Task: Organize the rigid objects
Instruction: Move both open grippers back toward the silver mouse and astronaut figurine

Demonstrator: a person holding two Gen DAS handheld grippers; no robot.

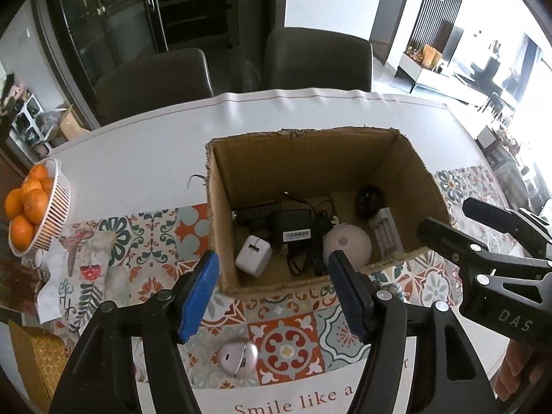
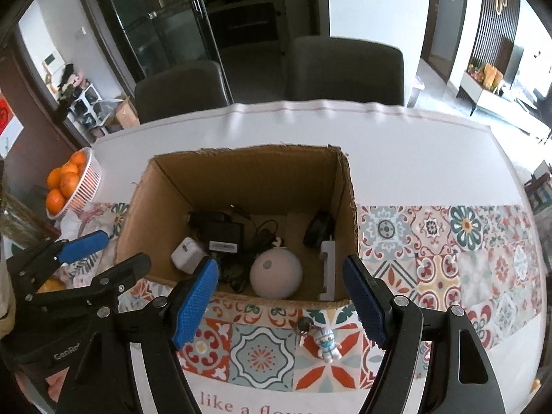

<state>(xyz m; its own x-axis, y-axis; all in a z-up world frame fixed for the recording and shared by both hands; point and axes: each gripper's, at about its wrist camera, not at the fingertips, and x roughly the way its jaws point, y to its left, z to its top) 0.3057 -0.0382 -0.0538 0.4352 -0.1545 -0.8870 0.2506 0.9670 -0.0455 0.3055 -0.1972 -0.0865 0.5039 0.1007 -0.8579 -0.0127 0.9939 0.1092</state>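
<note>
Two dark chairs stood behind a white table with a patterned tile runner — an open cardboard box at frame centre held a white battery charger, its long axis pointing away from the camera. Both left gripper and right gripper hung open, empty.

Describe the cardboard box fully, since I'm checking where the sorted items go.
The cardboard box is plain brown corrugated card, open-topped with ragged cut edges and no flaps. It stands upright on the patterned tablecloth. Inside lie a white plug, black adapter with cable, pale round device and other small items.
</note>
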